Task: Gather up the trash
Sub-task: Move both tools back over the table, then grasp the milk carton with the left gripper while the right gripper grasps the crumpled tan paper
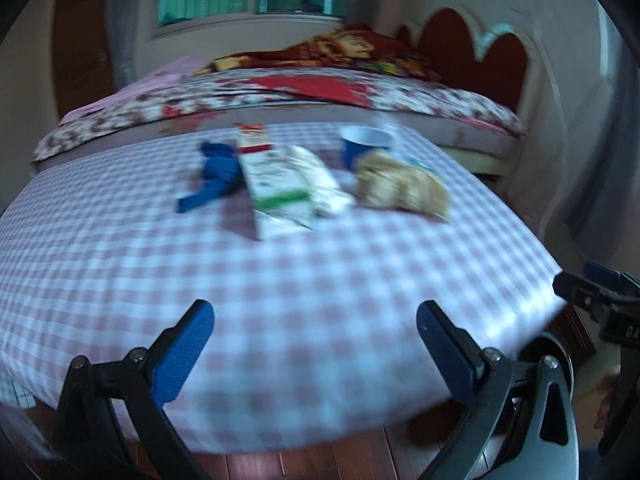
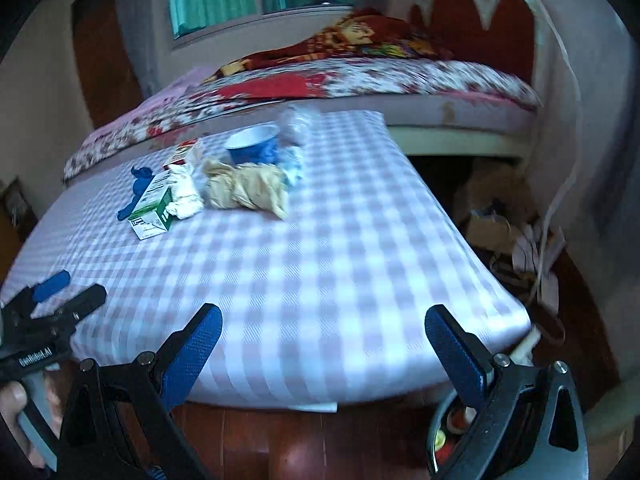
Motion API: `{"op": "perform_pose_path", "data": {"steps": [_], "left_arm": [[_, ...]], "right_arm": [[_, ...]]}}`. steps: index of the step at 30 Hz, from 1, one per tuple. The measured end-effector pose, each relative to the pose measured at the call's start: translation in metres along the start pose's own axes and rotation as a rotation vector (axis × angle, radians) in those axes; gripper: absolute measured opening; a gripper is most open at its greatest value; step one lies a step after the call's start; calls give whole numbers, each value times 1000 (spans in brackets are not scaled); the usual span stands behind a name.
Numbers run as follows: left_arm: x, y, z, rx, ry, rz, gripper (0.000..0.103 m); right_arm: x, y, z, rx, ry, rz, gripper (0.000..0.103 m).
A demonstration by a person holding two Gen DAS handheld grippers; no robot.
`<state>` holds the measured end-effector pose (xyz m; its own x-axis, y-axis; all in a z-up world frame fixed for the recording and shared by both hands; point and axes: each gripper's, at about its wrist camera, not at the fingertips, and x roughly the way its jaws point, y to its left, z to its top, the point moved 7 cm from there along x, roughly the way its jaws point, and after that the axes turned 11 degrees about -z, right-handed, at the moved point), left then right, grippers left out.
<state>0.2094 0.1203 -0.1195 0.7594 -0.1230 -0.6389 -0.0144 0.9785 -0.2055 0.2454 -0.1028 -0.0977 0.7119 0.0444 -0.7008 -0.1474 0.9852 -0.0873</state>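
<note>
Left wrist view: the left gripper (image 1: 315,326) is held wide apart, empty, over a checked table (image 1: 280,300). Trash is clustered at the far end: carton (image 1: 276,184), crumpled paper (image 1: 400,186), blue cup (image 1: 362,146). The right gripper (image 2: 323,330) is likewise spread wide.

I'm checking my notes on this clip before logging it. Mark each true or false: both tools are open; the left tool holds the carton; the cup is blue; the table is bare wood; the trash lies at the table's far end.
1. Both tools are open: true, left tool and right tool.
2. Left tool holds the carton: false, it is empty.
3. The cup is blue: true.
4. The table is bare wood: false, a checked cloth covers it.
5. Trash at the far end: true.
</note>
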Motion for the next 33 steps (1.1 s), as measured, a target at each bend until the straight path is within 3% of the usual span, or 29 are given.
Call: {"op": "perform_pose_path", "data": {"steps": [3, 11, 18, 23, 26, 28, 29, 33], "left_arm": [[14, 16, 15, -52, 2, -5, 97], [60, 23, 41, -50, 27, 24, 88], [103, 33, 54, -90, 97, 34, 81], [106, 60, 48, -116, 124, 42, 71], [98, 74, 43, -128, 127, 35, 63], [92, 77, 42, -123, 121, 34, 60], [89, 77, 42, -117, 113, 34, 60], [86, 72, 46, -99, 102, 17, 64]], "right_arm": [[20, 23, 18, -48, 21, 47, 102], [79, 51, 56, -69, 62, 48, 102], [117, 67, 66, -88, 121, 91, 102], [129, 80, 71, -109, 124, 125, 101], [132, 85, 74, -107, 114, 155, 94], [131, 90, 74, -102, 125, 212, 74], [128, 94, 71, -102, 134, 245, 70], [119, 99, 71, -146, 101, 237, 69]]}}
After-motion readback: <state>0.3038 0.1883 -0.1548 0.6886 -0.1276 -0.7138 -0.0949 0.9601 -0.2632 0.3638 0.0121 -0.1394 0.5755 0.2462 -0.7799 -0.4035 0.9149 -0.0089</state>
